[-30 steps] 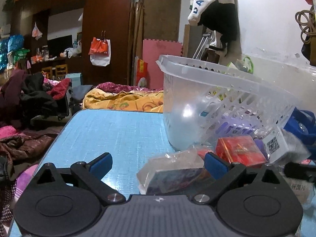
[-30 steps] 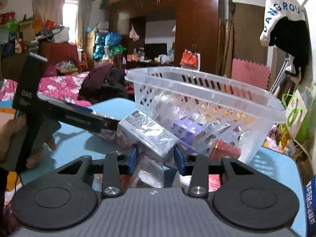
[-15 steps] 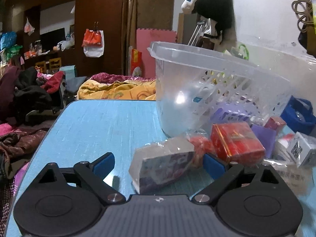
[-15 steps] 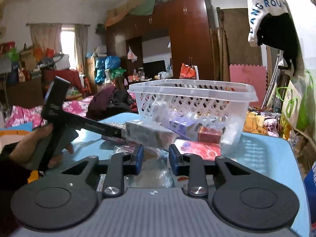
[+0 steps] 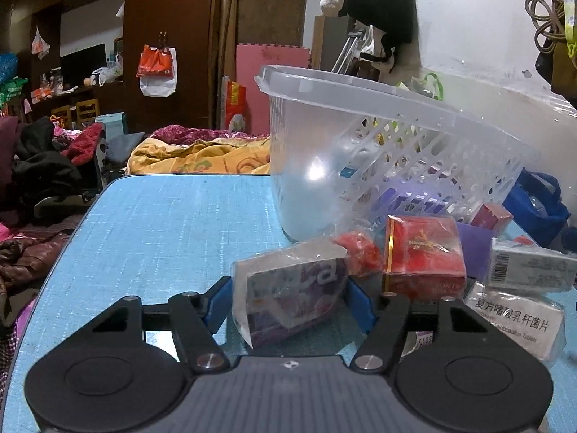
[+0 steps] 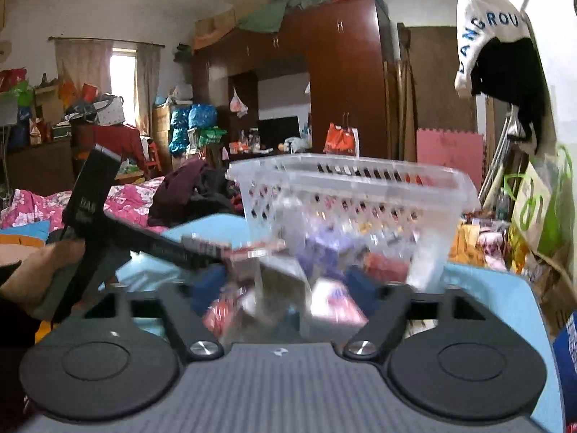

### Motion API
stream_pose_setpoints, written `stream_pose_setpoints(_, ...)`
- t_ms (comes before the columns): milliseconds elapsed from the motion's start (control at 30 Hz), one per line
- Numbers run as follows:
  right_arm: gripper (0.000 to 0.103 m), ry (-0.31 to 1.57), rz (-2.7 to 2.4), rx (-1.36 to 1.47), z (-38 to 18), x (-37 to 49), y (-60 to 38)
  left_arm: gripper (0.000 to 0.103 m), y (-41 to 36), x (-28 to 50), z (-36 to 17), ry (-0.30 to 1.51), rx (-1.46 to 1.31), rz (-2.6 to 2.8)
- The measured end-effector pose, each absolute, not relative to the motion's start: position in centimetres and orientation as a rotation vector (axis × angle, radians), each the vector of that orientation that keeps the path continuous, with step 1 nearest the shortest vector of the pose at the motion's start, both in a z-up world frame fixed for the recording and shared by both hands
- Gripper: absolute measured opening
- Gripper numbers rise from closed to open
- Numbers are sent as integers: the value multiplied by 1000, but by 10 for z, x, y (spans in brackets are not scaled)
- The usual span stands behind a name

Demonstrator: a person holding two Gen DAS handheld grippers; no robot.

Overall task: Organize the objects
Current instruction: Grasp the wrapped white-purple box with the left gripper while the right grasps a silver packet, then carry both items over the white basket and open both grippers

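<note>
Left claw [image 5: 288,297] has just been closing, pads now gripping the plastic-wrapped purple box [image 5: 294,297] (for lifting, presumably); clear perforated basket [image 5: 378,151] at one o'clock. Right claw [image 6: 285,292] has just opened, holding nothing.

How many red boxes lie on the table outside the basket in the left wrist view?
2. A large red box lies before the basket, right of the bagged purple box. A smaller red box sits further right by the basket wall. Others may be hidden.

Both tools low over the bench

Left tool [image 5: 288,297] jaws have just been closing around a wrapped packet; right tool [image 6: 285,292] jaws have just been opening, spread wide.
</note>
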State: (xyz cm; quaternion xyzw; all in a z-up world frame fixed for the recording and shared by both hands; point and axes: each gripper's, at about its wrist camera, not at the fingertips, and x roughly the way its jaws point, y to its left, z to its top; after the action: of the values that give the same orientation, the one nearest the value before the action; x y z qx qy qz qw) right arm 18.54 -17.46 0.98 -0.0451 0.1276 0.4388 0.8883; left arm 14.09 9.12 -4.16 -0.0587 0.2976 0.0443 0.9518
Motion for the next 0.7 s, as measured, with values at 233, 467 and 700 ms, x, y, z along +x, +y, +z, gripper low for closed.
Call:
stream_pose_setpoints(233, 41, 371, 940, -86, -4, 199, -162, 69, 96, 133, -38, 558, -151, 77)
stream_pose_setpoints(467, 40, 249, 921, -57, 19, 177, -186, 69, 93, 98, -16, 427, -189, 34)
stream_pose_setpoints(700, 41, 132, 831, -86, 82, 200, -180, 69, 69, 121, 62, 324, -171, -46)
